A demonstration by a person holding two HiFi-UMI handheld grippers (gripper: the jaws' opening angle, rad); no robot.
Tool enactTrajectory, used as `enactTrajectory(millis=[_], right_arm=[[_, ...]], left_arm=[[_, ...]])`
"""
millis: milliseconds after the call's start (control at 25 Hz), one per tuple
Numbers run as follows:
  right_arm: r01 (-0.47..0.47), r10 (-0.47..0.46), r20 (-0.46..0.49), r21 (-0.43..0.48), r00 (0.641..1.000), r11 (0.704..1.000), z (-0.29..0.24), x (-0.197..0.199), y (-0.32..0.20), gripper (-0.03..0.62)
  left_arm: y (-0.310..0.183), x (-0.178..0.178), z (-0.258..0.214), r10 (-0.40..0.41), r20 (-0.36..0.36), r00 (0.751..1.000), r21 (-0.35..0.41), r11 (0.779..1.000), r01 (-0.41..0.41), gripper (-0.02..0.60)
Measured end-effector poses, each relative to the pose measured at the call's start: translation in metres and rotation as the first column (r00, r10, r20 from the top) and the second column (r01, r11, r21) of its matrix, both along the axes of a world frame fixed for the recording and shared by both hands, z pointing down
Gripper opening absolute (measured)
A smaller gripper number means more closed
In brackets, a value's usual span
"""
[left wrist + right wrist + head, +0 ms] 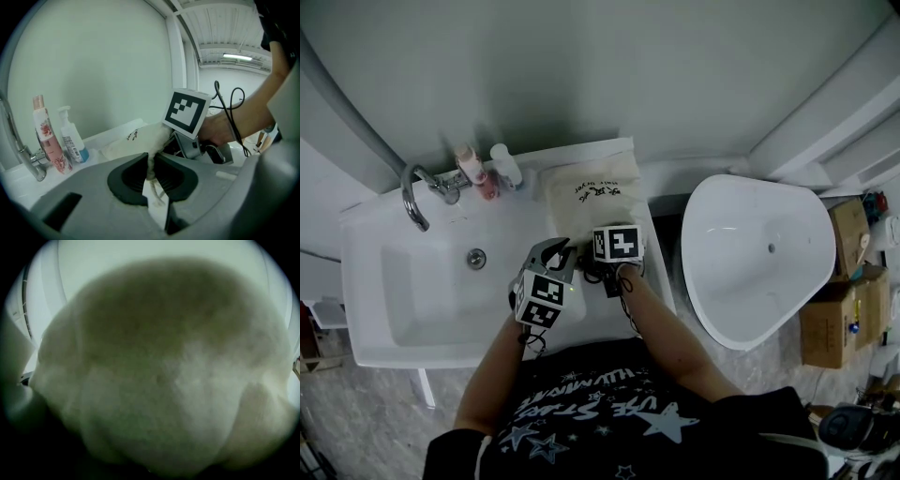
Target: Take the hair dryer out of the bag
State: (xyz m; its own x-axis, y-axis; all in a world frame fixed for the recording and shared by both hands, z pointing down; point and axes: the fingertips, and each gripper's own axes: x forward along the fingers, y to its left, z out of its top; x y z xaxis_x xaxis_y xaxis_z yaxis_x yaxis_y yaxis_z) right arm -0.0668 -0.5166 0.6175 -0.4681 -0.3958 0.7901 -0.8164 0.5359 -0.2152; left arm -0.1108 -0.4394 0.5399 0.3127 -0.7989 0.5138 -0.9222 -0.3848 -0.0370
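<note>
Bag (592, 192) lies on the sink's (394, 281) right edge, mouth toward us, long axis running back to the wall. Our left gripper (151, 173) is clamped on its cord. Our right gripper (605, 262) is nosed into the cloth, so we can't tell its jaws. Two bottles (487, 167) stand by the faucet (420, 192) at the back edge.

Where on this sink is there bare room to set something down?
The basin, between the faucet and the bag, is bare but for its drain. The front rim left of the left tool is free. Crowded: the right ledge, covered by the bag with the right tool at its near end, and the pink bottle and pump bottle beside the faucet.
</note>
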Motion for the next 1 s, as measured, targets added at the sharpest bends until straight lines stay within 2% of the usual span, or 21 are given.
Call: enactTrajectory(millis=[240, 400, 520, 720, 1000], right_arm=[[0.0, 0.006, 0.09, -0.063, 0.996, 0.998, -0.01, -0.002, 0.013, 0.186], [0.003, 0.01, 0.136, -0.09, 0.991, 0.996, -0.02, 0.003, 0.026, 0.184], [0.02, 0.003, 0.205, -0.11, 0.979, 0.994, -0.031, 0.003, 0.04, 0.184], [0.05, -0.029, 0.238, -0.083, 0.971, 0.995, -0.048, 0.007, 0.061, 0.184], [0.067, -0.04, 0.308, -0.078, 0.951, 0.995, -0.067, 0.016, 0.095, 0.184]], left_arm=[[-0.001, 0.001, -0.002, 0.0, 0.0, 1.0, 0.003, 1.0, 0.0, 0.049], [-0.001, 0.0, -0.004, -0.016, -0.031, 0.999, -0.003, 1.0, 0.016, 0.049], [0.001, -0.003, -0.007, -0.025, -0.027, 0.999, 0.001, 1.0, 0.025, 0.049], [0.0, -0.004, -0.014, -0.013, -0.012, 1.0, 0.032, 0.999, 0.013, 0.049], [-0.003, -0.006, -0.018, -0.004, -0.007, 1.0, 0.035, 0.999, 0.004, 0.049]])
